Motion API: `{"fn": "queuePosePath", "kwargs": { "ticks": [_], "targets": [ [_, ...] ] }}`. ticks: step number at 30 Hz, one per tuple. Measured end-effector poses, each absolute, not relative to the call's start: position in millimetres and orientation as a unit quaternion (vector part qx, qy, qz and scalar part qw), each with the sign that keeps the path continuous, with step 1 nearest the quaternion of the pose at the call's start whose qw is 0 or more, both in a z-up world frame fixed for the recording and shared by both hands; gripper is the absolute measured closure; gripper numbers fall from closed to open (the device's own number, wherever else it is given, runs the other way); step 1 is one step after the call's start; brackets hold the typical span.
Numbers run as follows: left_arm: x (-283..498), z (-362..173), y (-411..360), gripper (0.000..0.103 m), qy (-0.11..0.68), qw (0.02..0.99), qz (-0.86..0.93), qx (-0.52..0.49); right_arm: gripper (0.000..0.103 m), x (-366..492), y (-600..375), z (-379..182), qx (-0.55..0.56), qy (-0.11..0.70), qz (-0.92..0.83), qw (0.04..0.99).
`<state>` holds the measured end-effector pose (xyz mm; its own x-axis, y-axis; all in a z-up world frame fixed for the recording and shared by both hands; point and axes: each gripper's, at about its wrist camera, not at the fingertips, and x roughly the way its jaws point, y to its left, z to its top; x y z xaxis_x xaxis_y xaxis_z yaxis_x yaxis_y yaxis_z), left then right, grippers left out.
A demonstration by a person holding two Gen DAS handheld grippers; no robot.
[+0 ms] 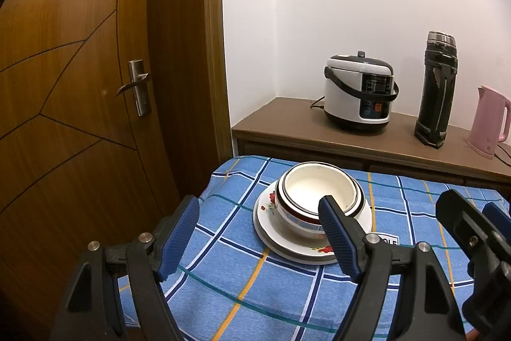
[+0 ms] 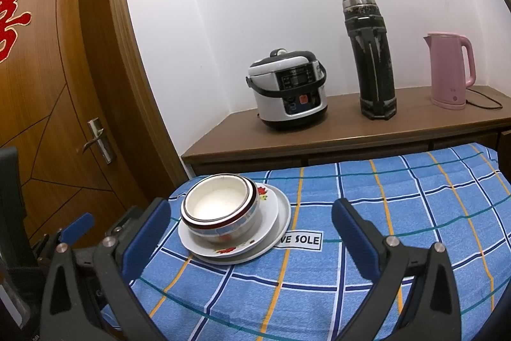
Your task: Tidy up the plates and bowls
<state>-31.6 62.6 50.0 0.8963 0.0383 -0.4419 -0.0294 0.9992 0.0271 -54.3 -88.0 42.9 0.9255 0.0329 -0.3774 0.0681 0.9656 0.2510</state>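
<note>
On the blue checked tablecloth [image 1: 223, 277] stand two nested bowls [image 1: 319, 190], white inside with dark and red rim bands. They rest on a small stack of white plates [image 1: 287, 245] with red flowers. My left gripper [image 1: 258, 202] is open just short of the stack, its right pad overlapping the bowls in view, with nothing between the pads. My right gripper [image 2: 252, 205] is open too, with nothing in it, and the bowls [image 2: 217, 200] and plates [image 2: 274, 222] lie ahead to its left. Each gripper shows at the edge of the other's view.
Behind the table runs a brown cabinet [image 2: 351, 133] with a white rice cooker [image 2: 287, 95], a tall black flask [image 2: 373, 59] and a pink kettle [image 2: 450, 69]. A wooden door [image 1: 80, 85] with a metal handle stands at the left. The right half of the cloth [image 2: 415, 213] is bare.
</note>
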Motion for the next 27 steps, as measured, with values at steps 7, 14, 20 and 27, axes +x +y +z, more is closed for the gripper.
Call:
{"fn": "queuePosePath", "kwargs": {
  "ticks": [7, 14, 20, 27],
  "targets": [
    [-32.0, 50.8, 63.2, 0.024, 0.226, 0.974, 0.016, 0.010, 0.000, -55.1, -88.0, 43.1, 0.132, 0.193, -0.009, 0.972],
    [-32.0, 51.0, 64.4, 0.024, 0.224, 0.974, 0.024, 0.009, 0.000, -55.2, -89.4, 43.0, 0.132, 0.191, -0.011, 0.973],
    [-30.4, 51.8, 64.9, 0.024, 0.220, 0.974, 0.042, 0.019, 0.000, -57.4, -91.1, 43.4, 0.133, 0.187, -0.015, 0.973],
    [-29.1, 51.0, 65.1, 0.024, 0.225, 0.974, 0.039, 0.016, 0.000, -59.0, -92.6, 45.1, 0.132, 0.183, -0.019, 0.974]
  ]
}}
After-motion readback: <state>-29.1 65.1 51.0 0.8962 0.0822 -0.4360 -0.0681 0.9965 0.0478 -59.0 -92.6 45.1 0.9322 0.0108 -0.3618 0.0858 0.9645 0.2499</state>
